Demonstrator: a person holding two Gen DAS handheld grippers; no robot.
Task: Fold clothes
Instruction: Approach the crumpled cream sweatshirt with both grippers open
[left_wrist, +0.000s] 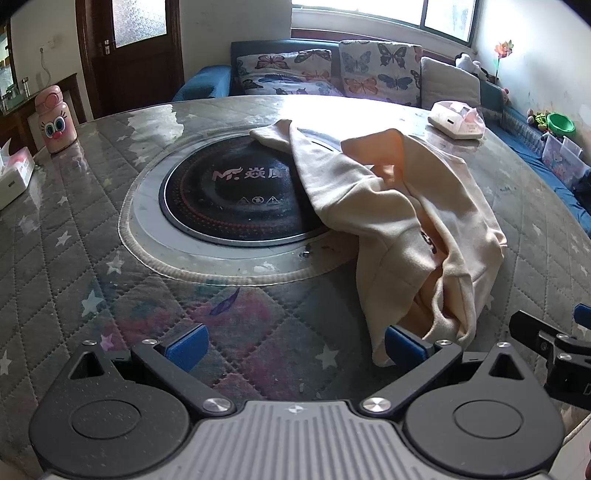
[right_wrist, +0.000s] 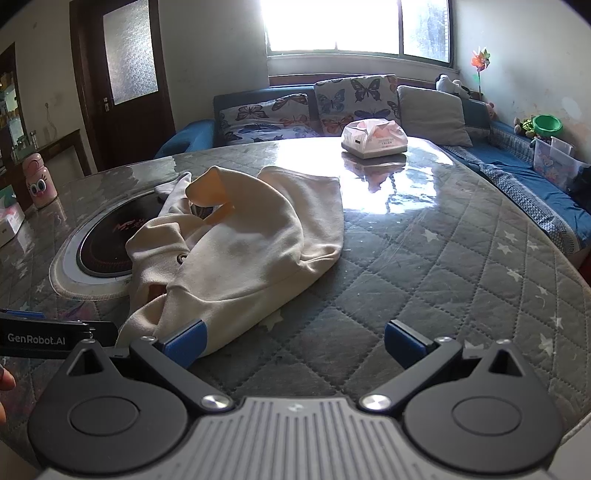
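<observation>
- A cream garment (left_wrist: 402, 229) is lying crumpled on the round table (left_wrist: 74, 258), partly draped over the black cooktop (left_wrist: 229, 192) set into the table's middle
- In the left wrist view its long axis is running from the near right, by the gripper, up and away to the left, where a narrow end is resting on the cooktop's far side
- In the right wrist view the garment (right_wrist: 236, 247) is stretching from the near left toward the far middle, with one broad flap pointing away toward the tissue pack (right_wrist: 373, 140)
- An orange inner lining is showing where the cloth is folded open at the top and again inside the near opening
- The left gripper (left_wrist: 295, 345) is sitting spread wide and holding nothing; its right blue pad (left_wrist: 400, 343) is sitting against the garment's near hem, though whether it is touching is hard to tell
- The right gripper (right_wrist: 293, 341) is likewise released, with its left blue pad (right_wrist: 186, 341) overlapping the garment's near edge, contact unclear
- What kind of garment this is cannot be made out; a small dark mark on the front is too bunched to read
- The cooktop's printed logo is partly covered by the cloth
- A pink bottle (left_wrist: 55, 120) with a cartoon face is standing at the table's far left edge, and a white box (left_wrist: 14, 175) is being cut off by the frame's left edge
- Strong window glare is washing out the far part of the tabletop
</observation>
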